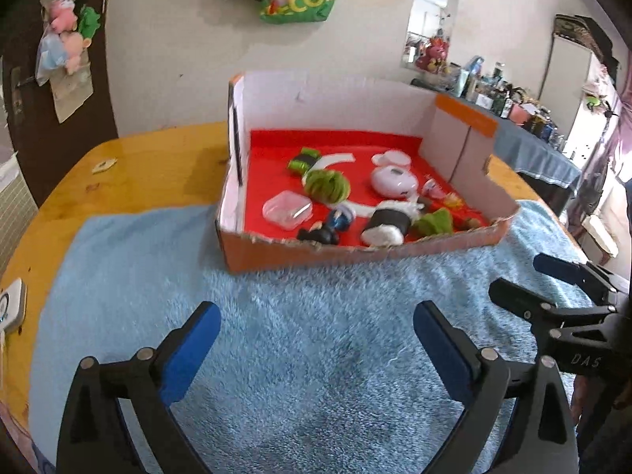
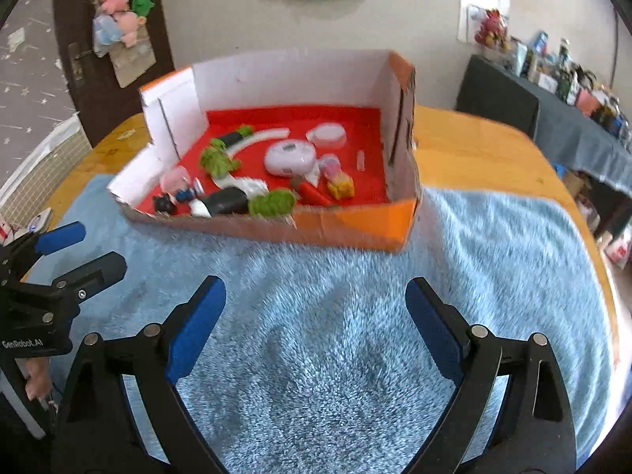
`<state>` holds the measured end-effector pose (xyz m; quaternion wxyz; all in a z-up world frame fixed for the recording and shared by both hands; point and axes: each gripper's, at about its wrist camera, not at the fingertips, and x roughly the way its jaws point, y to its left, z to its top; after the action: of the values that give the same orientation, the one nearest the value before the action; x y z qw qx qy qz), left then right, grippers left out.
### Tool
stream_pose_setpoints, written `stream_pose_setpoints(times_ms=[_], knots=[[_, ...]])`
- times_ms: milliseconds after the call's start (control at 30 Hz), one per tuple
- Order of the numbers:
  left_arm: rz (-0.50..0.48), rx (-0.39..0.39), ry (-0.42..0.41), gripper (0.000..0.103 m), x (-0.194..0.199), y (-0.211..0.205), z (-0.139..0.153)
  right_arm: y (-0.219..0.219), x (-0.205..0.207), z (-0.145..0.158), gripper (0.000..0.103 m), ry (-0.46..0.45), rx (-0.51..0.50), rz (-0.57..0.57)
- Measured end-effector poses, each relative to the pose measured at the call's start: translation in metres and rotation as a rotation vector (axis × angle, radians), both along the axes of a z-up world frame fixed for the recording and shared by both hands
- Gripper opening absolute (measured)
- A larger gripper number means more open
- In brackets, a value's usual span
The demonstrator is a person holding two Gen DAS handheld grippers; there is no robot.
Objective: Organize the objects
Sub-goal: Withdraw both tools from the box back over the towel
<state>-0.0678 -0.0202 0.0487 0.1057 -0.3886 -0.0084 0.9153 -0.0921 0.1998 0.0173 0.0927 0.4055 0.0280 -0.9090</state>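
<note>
Left gripper (image 1: 316, 339): jaws wide apart, holding nothing, above the blue fleece mat (image 1: 316, 355). Right gripper (image 2: 316, 316): jaws wide apart, holding nothing, above the same mat. Ahead of both, the orange cardboard box (image 1: 355, 251) rests on the mat on the wooden surface (image 1: 158, 162). Its red floor carries small toys, a clear plastic case (image 1: 287, 210) and a white round device (image 2: 289, 157)

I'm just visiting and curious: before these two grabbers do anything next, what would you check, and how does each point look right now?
1. Left gripper open, nothing held: ok.
2. Right gripper open, nothing held: ok.
3. Grippers apart from each other: ok.
4. Box sitting flat on the blue towel: ok.
5. Toys inside the box, like the white case: ok.
6. Anything left outside to sort: cannot tell.
</note>
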Motion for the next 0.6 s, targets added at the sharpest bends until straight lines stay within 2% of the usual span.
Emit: stream_pose_setpoints(times_ms=[133, 367, 433, 600], knots=[[0.038, -0.031, 0.0, 0.1, -0.001, 0.001, -0.011, -0.001, -0.002, -0.015, 0.093, -0.019, 0.035, -0.028], [0.085, -0.033, -0.067, 0.1, -0.004, -0.002, -0.029, 0.001, -0.006, -0.027, 0.094, -0.061, 0.066, -0.071], [0.102, -0.039, -0.066, 0.1, -0.004, -0.004, -0.031, 0.002, -0.006, -0.028, 0.102, -0.071, 0.072, -0.093], [0.126, -0.073, -0.06, 0.1, -0.003, -0.001, -0.033, 0.002, -0.004, -0.028, 0.103, -0.071, 0.075, -0.116]])
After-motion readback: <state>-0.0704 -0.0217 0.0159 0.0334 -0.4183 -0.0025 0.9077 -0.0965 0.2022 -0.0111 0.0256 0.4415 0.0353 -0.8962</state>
